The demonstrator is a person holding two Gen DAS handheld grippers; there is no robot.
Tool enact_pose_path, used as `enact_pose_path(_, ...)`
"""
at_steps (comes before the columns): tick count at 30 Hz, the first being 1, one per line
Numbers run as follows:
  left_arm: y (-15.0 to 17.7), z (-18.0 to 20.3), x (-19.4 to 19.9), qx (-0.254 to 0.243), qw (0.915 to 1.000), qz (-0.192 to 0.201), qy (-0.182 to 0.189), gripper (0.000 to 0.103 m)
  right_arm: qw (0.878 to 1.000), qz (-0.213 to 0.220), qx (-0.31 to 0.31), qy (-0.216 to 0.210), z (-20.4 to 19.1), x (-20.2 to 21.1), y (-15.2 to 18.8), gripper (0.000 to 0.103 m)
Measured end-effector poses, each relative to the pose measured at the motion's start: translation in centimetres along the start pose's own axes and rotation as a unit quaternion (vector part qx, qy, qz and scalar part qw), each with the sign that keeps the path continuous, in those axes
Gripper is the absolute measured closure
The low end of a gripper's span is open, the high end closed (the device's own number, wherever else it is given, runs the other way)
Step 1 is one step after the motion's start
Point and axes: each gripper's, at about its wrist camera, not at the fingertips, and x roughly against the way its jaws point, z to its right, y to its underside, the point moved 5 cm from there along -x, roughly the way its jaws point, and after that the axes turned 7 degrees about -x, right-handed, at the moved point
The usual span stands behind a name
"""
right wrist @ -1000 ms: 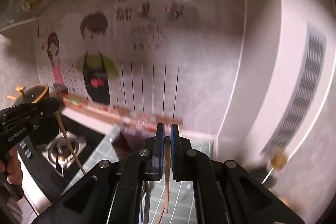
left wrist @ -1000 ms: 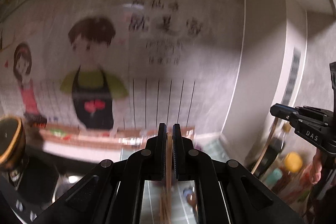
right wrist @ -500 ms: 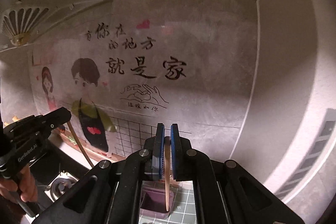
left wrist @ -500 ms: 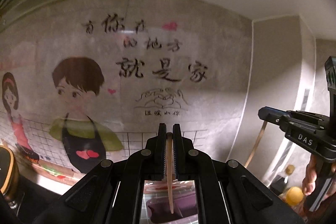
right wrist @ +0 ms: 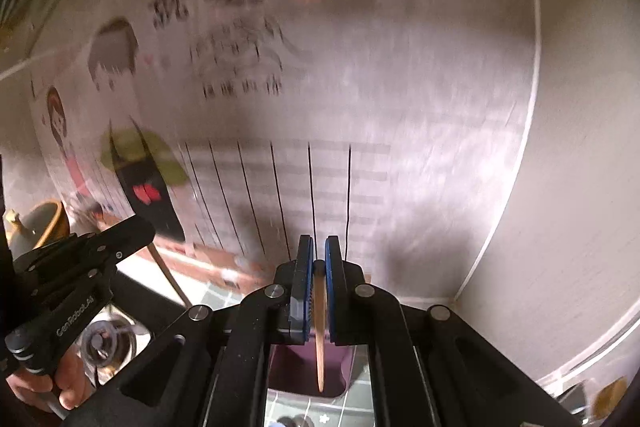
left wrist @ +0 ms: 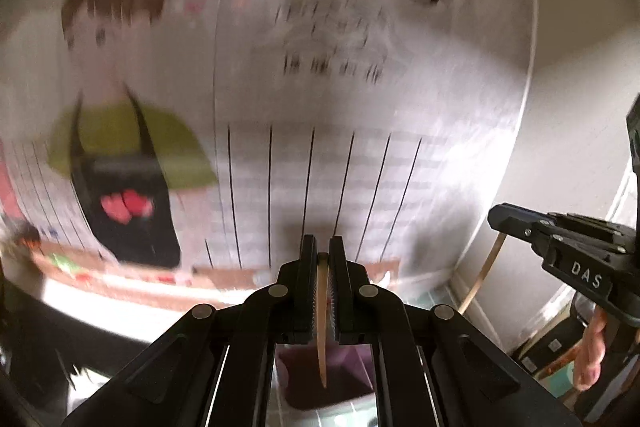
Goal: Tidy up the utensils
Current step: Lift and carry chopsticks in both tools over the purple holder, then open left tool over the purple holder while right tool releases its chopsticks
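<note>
My left gripper (left wrist: 321,259) is shut on a wooden chopstick (left wrist: 321,339) that hangs down over a purple holder (left wrist: 320,379) on the tiled counter. My right gripper (right wrist: 319,259) is shut on a second wooden chopstick (right wrist: 319,339), whose tip hangs over the same purple holder (right wrist: 296,371). In the left wrist view the right gripper (left wrist: 560,247) shows at the right with its chopstick (left wrist: 482,275). In the right wrist view the left gripper (right wrist: 80,267) shows at the left with its chopstick (right wrist: 168,275).
A wall with a cartoon sticker (left wrist: 120,147) stands close ahead. A gas stove burner (right wrist: 100,343) and a pot (right wrist: 36,227) are at the left. Bottles (left wrist: 560,359) stand at the right by a corner wall (right wrist: 560,187).
Both views have tilted back down from the upper wall toward the counter. Both grippers still hold their chopsticks over the purple holder.
</note>
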Motion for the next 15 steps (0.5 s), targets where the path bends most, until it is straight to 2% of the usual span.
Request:
enact_pose_path(5, 2.5, -0.4, -2.4, 0.016, 0.9991, -0.038, 0.008, 0.097, 0.999, -0.039, -0.005, 0.001, 0.7, -2.5, 2.7, 0.097)
enact_pose_path(8, 3.3, -0.5, -2.7, 0.019, 0.9989, -0.041, 0.011, 0.097, 0.998, -0.057, -0.006, -0.002, 1.1, -3.7, 3.8, 0.097)
enact_pose_path(12, 4.1, -0.8, -3.3, 0.037, 0.9971, -0.061, 0.027, 0.095, 0.998, -0.063, 0.003, 0.002, 1.3, -4.5, 4.4, 0.097)
enact_pose_path(15, 4.2, -1.0, -3.4, 0.040, 0.9967, -0.066, 0.024, 0.095, 0.998, -0.067, 0.008, 0.007, 1.6, -4.5, 4.8, 0.096)
